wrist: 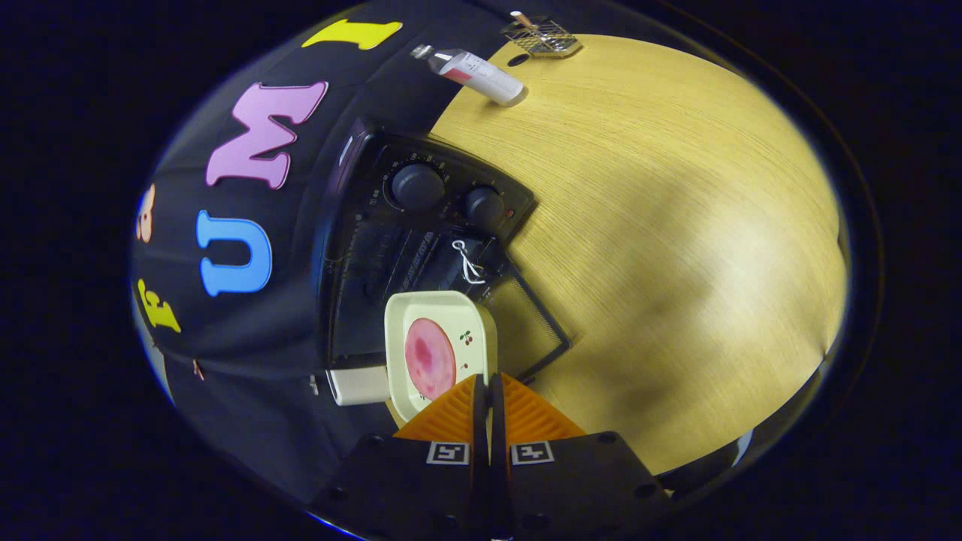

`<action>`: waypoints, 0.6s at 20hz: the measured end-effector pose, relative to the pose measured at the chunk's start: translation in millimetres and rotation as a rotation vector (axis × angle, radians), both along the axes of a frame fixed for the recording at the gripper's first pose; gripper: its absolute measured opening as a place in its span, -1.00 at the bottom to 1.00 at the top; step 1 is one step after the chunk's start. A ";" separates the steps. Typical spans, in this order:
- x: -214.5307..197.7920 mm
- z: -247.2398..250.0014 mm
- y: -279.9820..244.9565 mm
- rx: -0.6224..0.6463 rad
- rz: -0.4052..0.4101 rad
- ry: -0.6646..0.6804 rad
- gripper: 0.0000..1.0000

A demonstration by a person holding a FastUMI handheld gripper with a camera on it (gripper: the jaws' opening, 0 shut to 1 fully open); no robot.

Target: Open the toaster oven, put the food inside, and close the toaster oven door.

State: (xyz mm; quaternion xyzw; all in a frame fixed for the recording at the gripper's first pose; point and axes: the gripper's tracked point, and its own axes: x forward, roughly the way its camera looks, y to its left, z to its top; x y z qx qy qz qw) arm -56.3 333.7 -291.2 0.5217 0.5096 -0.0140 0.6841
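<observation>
Food (430, 358), a pink round slice, lies on a small cream plate (451, 319) with a cherry print, low in the middle of the frame, and the gripper (488, 379) has its fingers pressed almost together on the plate's near rim, so it seems to be holding the plate by that edge. Just beyond, left of centre, stands the black toaster oven (391, 248) with two round knobs (418, 186) toward its upper end; its glass door (526, 323) hangs open toward the wooden table (676, 225), and the plate sits right at the mouth, partly over the door. Judging by this, the opening is done and the loading step is in hand: the next move calls for sliding the plate level and straight into the cavity, then letting go and backing out before closing the door. A white loop of cord (466, 259) (perhaps a pull on the door) lies near the plate's path and could snag. Farther off, at the upper middle of the frame, a white tube (481, 75) and a small wire rack (543, 36) rest on the table, well apart from the work
</observation>
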 end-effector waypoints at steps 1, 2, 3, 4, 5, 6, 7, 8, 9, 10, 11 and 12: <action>7.0 -0.7 5.4 0.001 -0.039 0.010 -0.88; 13.5 -0.8 10.6 0.000 -0.073 0.016 -0.88; 19.5 -1.2 15.2 -0.003 -0.102 0.022 -0.88; 25.6 -1.0 19.3 -0.006 -0.134 0.026 -0.88; 31.6 -1.1 24.3 -0.003 -0.164 0.031 -0.88; 36.7 -0.3 30.2 0.003 -0.191 0.036 -0.88; 41.3 -1.4 36.8 0.012 -0.211 0.044 -0.88; 45.5 -2.6 42.8 0.015 -0.230 0.052 -0.88; 49.2 -5.3 47.7 0.012 -0.249 0.060 -0.88; 52.1 -7.1 52.5 0.009 -0.270 0.067 -0.88; 55.5 -9.6 57.0 0.006 -0.293 0.075 -0.88; 58.8 -11.8 62.0 0.006 -0.313 0.083 -0.88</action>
